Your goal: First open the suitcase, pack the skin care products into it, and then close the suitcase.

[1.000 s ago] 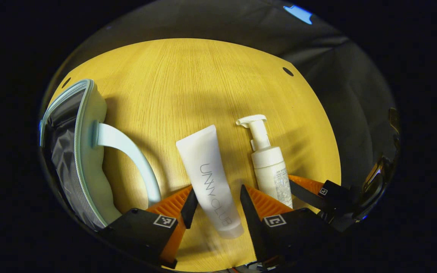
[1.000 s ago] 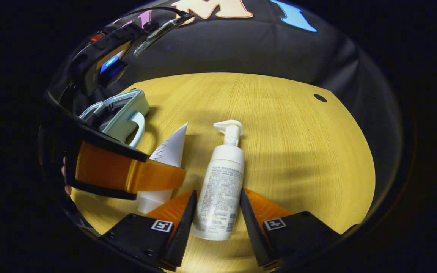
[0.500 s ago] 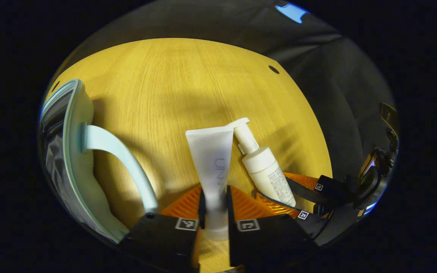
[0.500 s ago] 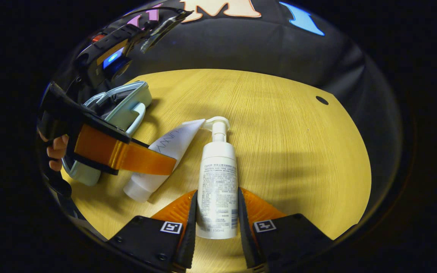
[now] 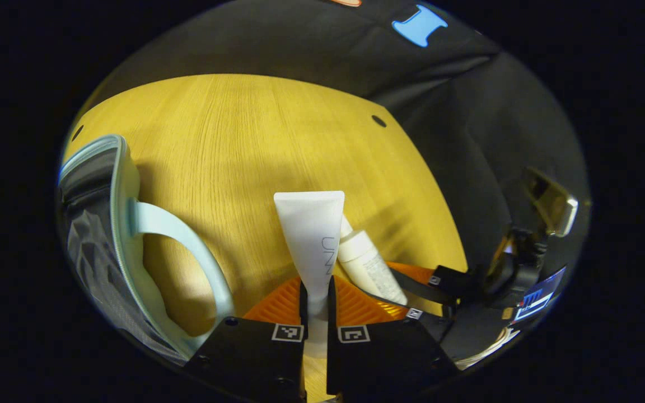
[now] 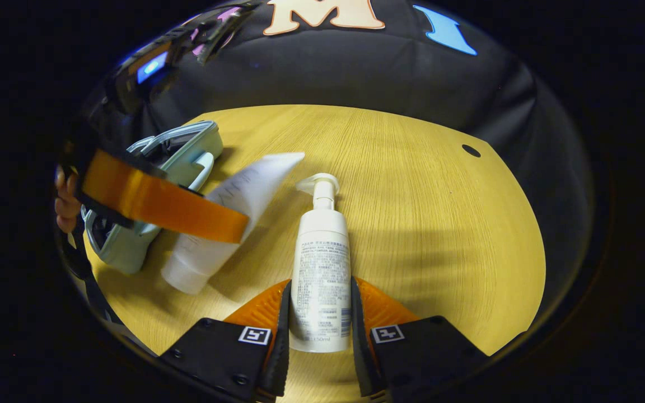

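Two tongs closed on products, left tongs (image 5: 316, 302) pinching white tube (image 5: 312, 235), right tongs (image 6: 320, 319) clamping pump bottle (image 6: 321, 263) on bench (image 6: 429, 212), suitcase (image 5: 104, 235) left of left tongs.

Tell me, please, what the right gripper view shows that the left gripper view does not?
Right gripper view: the pump bottle's pump head and a hand at the left gripper. Left gripper view: the open suitcase's dark lining and the right gripper's lit screen. Both: the white tube in the left gripper's jaws, the bottle in the right gripper's jaws, the suitcase handle, the wooden table.
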